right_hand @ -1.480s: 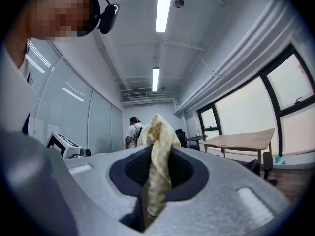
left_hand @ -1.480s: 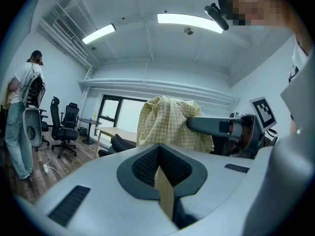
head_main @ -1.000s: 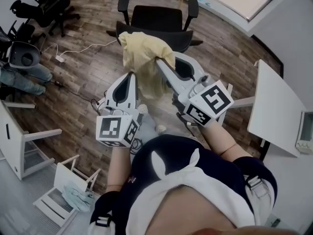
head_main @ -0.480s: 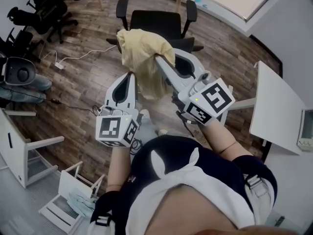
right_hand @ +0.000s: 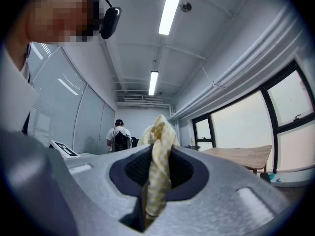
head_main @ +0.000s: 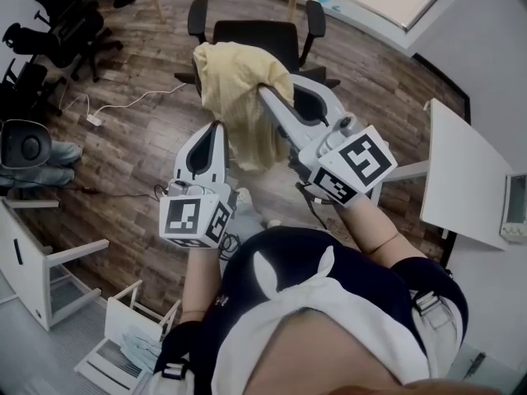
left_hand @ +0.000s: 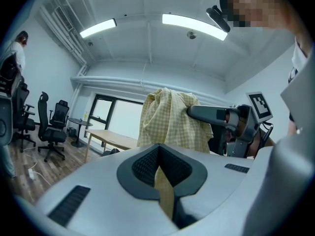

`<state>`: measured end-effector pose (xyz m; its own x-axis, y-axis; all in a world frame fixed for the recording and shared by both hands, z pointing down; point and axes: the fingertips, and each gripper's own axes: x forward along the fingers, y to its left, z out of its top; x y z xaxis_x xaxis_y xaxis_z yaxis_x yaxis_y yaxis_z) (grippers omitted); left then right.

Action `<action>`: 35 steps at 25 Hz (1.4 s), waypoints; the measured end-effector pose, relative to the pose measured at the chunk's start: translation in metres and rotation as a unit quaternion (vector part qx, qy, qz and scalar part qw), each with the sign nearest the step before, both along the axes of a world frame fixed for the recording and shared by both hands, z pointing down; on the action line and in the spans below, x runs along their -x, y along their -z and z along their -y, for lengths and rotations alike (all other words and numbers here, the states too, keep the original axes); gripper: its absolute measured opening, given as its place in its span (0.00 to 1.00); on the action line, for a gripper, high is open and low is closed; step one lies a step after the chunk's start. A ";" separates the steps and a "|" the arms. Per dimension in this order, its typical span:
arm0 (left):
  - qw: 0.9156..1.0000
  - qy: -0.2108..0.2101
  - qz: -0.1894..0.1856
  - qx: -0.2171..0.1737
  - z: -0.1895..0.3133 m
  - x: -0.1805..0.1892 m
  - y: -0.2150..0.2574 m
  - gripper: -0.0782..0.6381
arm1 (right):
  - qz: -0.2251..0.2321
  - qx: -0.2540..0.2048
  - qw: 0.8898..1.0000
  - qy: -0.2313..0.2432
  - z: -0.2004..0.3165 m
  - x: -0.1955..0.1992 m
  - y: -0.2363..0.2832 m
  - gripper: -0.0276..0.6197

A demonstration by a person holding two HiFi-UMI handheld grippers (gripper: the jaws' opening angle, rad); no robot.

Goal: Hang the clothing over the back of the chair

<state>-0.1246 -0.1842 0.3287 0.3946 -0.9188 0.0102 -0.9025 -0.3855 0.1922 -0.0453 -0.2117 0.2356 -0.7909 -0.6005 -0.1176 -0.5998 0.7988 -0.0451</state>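
Observation:
A pale yellow checked garment [head_main: 239, 97] hangs bunched in the air between both grippers, just in front of a black office chair [head_main: 255, 35] with armrests. My left gripper [head_main: 216, 127] is shut on a thin fold of the garment's lower edge [left_hand: 165, 195]. My right gripper [head_main: 264, 92] is shut on a thicker bunch of the fabric [right_hand: 157, 176] near its top. The left gripper view shows the garment [left_hand: 170, 117] draped over the right gripper's jaws [left_hand: 211, 114]. The chair's back is bare, and the cloth hides part of its seat.
A white desk [head_main: 461, 179] stands at the right. Black office chairs [head_main: 58, 15] and floor cables [head_main: 123, 97] lie at the upper left, white shelf units [head_main: 49, 253] at the lower left. A person [right_hand: 118, 137] stands far back in the right gripper view.
Both grippers have carried the garment forward toward the chair, the right one slightly higher. The floor has slid back beneath me. Both grips are unchanged.

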 end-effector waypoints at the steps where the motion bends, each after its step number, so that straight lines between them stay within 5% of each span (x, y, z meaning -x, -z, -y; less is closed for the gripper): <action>1: 1.000 0.000 -0.002 -0.001 0.003 0.001 0.000 0.12 | -0.001 -0.001 1.000 -0.001 0.003 0.000 0.001 0.13; 35: 0.999 -0.034 -0.014 0.006 0.079 0.013 -0.006 0.12 | -0.065 -0.008 0.996 -0.059 0.102 0.008 -0.016 0.13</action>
<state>-0.1381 -0.2629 0.3349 0.4564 -0.8897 0.0093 -0.8685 -0.4432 0.2222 -0.0535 -0.3137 0.2517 -0.7243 -0.6888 -0.0295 -0.6893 0.7227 0.0503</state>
